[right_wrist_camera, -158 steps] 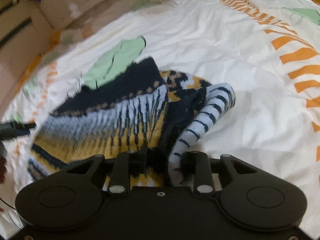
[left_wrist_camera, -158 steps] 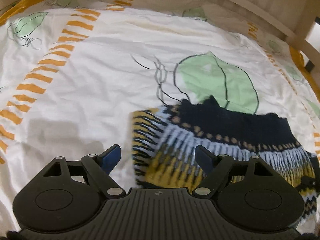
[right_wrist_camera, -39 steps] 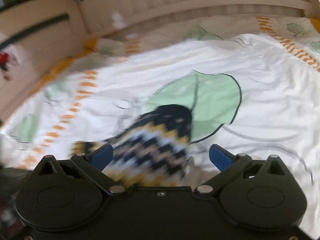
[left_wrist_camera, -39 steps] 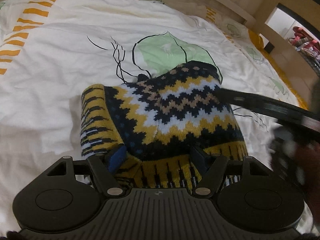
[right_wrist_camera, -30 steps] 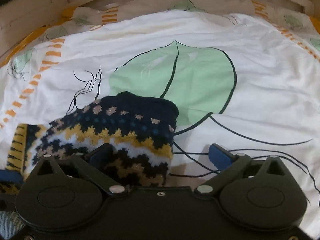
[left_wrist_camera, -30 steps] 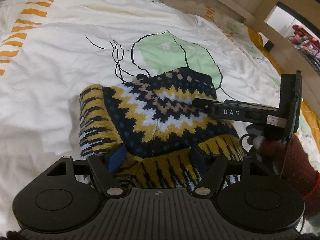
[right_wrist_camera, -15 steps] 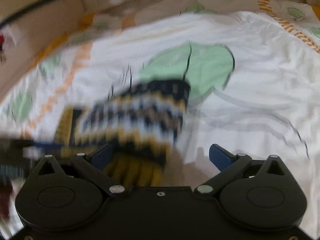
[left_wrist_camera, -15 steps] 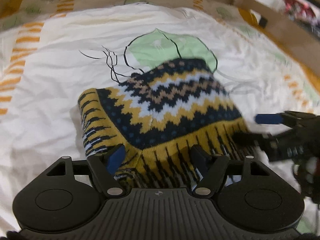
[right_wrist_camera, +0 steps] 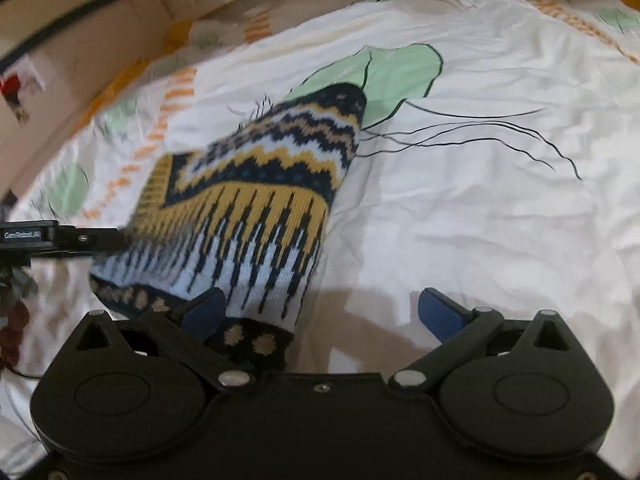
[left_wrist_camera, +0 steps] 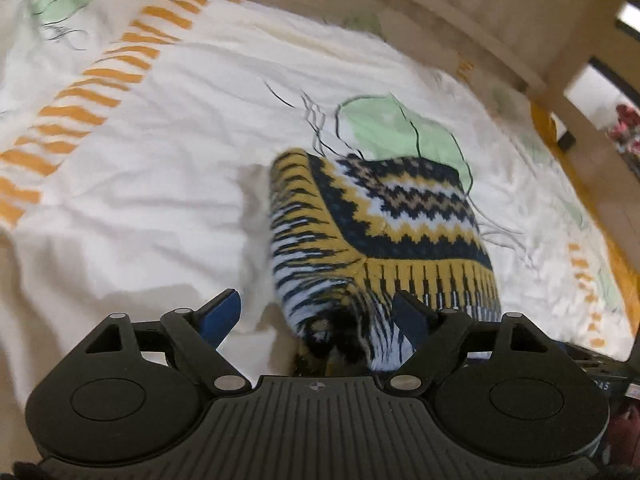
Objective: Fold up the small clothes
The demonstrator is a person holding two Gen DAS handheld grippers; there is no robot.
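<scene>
Sweater point(left_wrist_camera: 404, 216) mid-bedsheet point(left_wrist_camera: 140, 200), open margins

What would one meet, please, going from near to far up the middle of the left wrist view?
Left gripper → sweater → green leaf print → wooden rail.

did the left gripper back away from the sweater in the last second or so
Yes. In the left wrist view the left gripper has shifted leftward: the sweater and green leaf print sit further right, and its opening jaws no longer straddle the hem squarely.
</scene>
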